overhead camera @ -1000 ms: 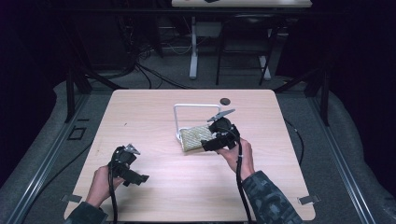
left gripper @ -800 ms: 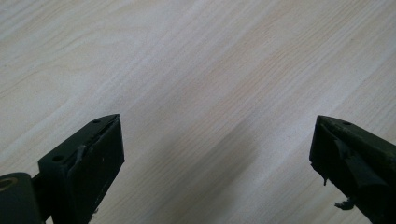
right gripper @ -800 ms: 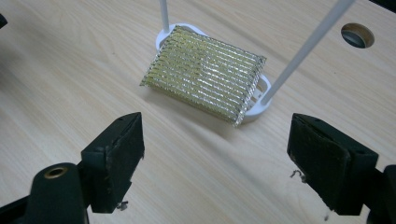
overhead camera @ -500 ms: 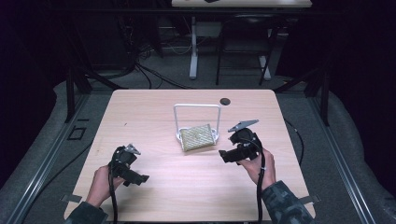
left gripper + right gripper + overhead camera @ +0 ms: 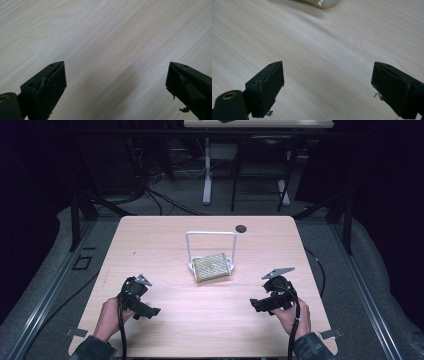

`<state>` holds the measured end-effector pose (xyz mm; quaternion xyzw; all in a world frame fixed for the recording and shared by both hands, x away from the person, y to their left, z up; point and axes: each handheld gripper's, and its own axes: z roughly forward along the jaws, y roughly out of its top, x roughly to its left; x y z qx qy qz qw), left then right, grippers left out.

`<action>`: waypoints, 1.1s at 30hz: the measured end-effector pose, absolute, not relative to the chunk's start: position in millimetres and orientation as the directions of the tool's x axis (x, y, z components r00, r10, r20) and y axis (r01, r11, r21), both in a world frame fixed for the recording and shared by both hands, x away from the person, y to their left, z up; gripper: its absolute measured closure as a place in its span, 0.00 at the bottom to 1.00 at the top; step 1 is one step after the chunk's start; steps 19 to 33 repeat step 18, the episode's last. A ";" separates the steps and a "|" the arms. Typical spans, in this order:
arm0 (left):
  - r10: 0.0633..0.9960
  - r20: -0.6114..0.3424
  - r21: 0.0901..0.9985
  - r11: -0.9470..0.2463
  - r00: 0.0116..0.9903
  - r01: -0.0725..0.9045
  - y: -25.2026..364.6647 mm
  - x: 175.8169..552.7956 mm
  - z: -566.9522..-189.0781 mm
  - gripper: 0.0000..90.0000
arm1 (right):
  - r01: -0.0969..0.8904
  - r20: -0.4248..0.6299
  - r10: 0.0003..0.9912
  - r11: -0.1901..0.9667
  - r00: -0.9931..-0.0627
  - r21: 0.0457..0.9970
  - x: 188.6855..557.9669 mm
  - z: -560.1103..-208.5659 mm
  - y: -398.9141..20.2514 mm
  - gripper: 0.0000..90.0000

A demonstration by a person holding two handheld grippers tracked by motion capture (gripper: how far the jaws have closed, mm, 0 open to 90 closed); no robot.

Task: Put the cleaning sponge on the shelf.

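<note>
Left tool [image 5: 150,311] spread, right tool [image 5: 256,305] spread, both near table [image 5: 150,235] front edge, rack [image 5: 211,251] well apart

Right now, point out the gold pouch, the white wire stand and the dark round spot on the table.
gold pouch [image 5: 211,268], high view, middle of its textured face.
white wire stand [image 5: 210,233], high view, middle of its top bar.
dark round spot [image 5: 241,228], high view, its centre, near the table's far edge.
</note>
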<state>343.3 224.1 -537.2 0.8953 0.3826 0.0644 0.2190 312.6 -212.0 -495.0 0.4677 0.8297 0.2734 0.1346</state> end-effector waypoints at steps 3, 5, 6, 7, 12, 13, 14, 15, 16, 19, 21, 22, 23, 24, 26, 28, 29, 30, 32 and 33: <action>0.710 -0.055 0.439 -0.614 0.702 0.655 222.9 343.6 -538.1 0.03 | 0.713 0.038 0.854 0.408 -0.519 0.570 310.2 -502.2 -215.8 0.10; 0.710 -0.055 0.438 -0.614 0.702 0.656 222.8 343.8 -538.1 0.03 | 0.718 0.040 0.857 0.404 -0.514 0.567 308.2 -508.8 -219.3 0.10; 0.711 -0.055 0.439 -0.613 0.701 0.657 222.8 343.9 -538.1 0.03 | 0.724 0.041 0.859 0.404 -0.511 0.559 307.7 -513.1 -222.6 0.10; 0.711 -0.055 0.440 -0.613 0.701 0.656 222.9 343.9 -537.9 0.03 | 0.724 0.041 0.859 0.404 -0.511 0.559 307.7 -513.1 -222.6 0.10; 0.711 -0.055 0.445 -0.611 0.701 0.655 224.3 343.3 -536.5 0.03 | 0.729 0.051 0.865 0.388 -0.500 0.564 307.0 -519.4 -228.6 0.10; 0.710 -0.055 0.443 -0.612 0.702 0.655 224.3 343.4 -536.5 0.03 | 0.729 0.051 0.865 0.388 -0.500 0.564 307.0 -519.4 -228.6 0.10; 0.708 -0.055 0.444 -0.614 0.704 0.652 224.0 343.3 -536.6 0.03 | 0.731 0.055 0.865 0.386 -0.499 0.563 307.0 -520.5 -228.6 0.10; 0.708 -0.055 0.444 -0.614 0.704 0.652 224.0 343.3 -536.6 0.03 | 0.731 0.055 0.865 0.386 -0.499 0.563 307.0 -520.5 -228.6 0.10; 0.707 -0.053 0.444 -0.616 0.705 0.651 223.8 343.1 -536.4 0.03 | 0.732 0.056 0.864 0.387 -0.500 0.561 307.1 -520.4 -228.5 0.10; 0.706 -0.053 0.444 -0.617 0.706 0.650 223.7 343.1 -536.4 0.03 | 0.730 0.054 0.864 0.388 -0.500 0.562 307.6 -521.0 -228.2 0.11; 0.706 -0.053 0.444 -0.617 0.706 0.650 223.7 343.1 -536.4 0.03 | 0.730 0.054 0.864 0.388 -0.500 0.562 307.6 -521.0 -228.2 0.11; 0.706 -0.053 0.444 -0.617 0.706 0.650 223.7 343.1 -536.4 0.03 | 0.730 0.054 0.864 0.388 -0.500 0.562 307.6 -521.0 -228.2 0.11; 0.706 -0.053 0.444 -0.617 0.706 0.650 223.7 343.1 -536.4 0.03 | 0.730 0.054 0.864 0.388 -0.500 0.562 307.6 -521.0 -228.2 0.11; 0.706 -0.053 0.444 -0.617 0.706 0.650 223.7 343.1 -536.4 0.03 | 0.730 0.054 0.864 0.388 -0.500 0.562 307.6 -521.0 -228.2 0.11; 0.706 -0.053 0.444 -0.617 0.706 0.650 223.7 343.1 -536.4 0.03 | 0.730 0.054 0.864 0.388 -0.500 0.562 307.6 -521.0 -228.2 0.11; 0.706 -0.053 0.444 -0.617 0.706 0.650 223.7 343.1 -536.4 0.03 | 0.730 0.054 0.864 0.388 -0.500 0.562 307.6 -521.0 -228.2 0.11; 0.706 -0.053 0.444 -0.617 0.706 0.650 223.7 343.1 -536.4 0.03 | 0.730 0.054 0.864 0.388 -0.500 0.562 307.6 -521.0 -228.2 0.11; 0.706 -0.053 0.444 -0.617 0.706 0.650 223.7 343.1 -536.4 0.03 | 0.730 0.054 0.864 0.388 -0.500 0.562 307.6 -521.0 -228.2 0.11; 0.706 -0.053 0.444 -0.617 0.706 0.650 223.7 343.1 -536.4 0.03 | 0.730 0.054 0.864 0.388 -0.500 0.562 307.6 -521.0 -228.2 0.11; 0.706 -0.053 0.444 -0.617 0.706 0.650 223.7 343.1 -536.4 0.03 | 0.730 0.054 0.864 0.388 -0.500 0.562 307.6 -521.0 -228.2 0.11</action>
